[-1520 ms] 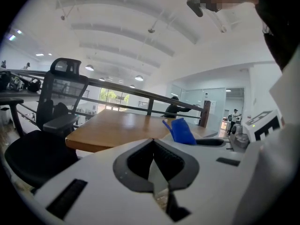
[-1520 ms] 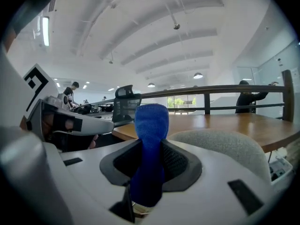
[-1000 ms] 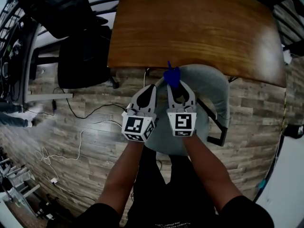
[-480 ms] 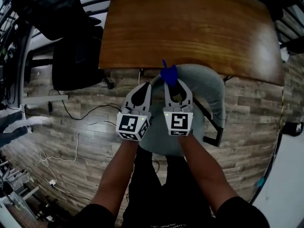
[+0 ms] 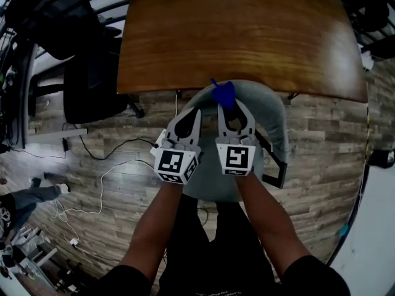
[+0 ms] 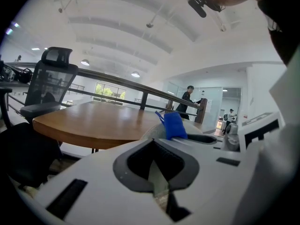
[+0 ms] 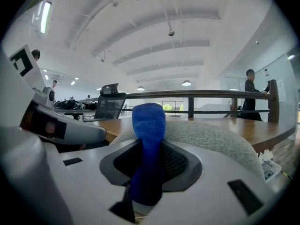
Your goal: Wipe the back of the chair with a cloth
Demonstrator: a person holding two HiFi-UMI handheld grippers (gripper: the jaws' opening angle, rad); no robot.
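"Where's the cloth [image 7: 148, 139]?"

"Pinched in my right claw [image 5: 233, 112], jaws closed on its lower end. It sits at the top edge of the chair back [image 5: 271, 113], near the worktop [image 5: 234, 29]. My left claw [image 5: 197, 112] is closed on nothing, just beside."

"Which way does it run?"

"Long axis along my jaws, free end pointing away from me."

"And the wipe?"

"I'd press that free end flat on the fabric and sweep sideways along the rim."
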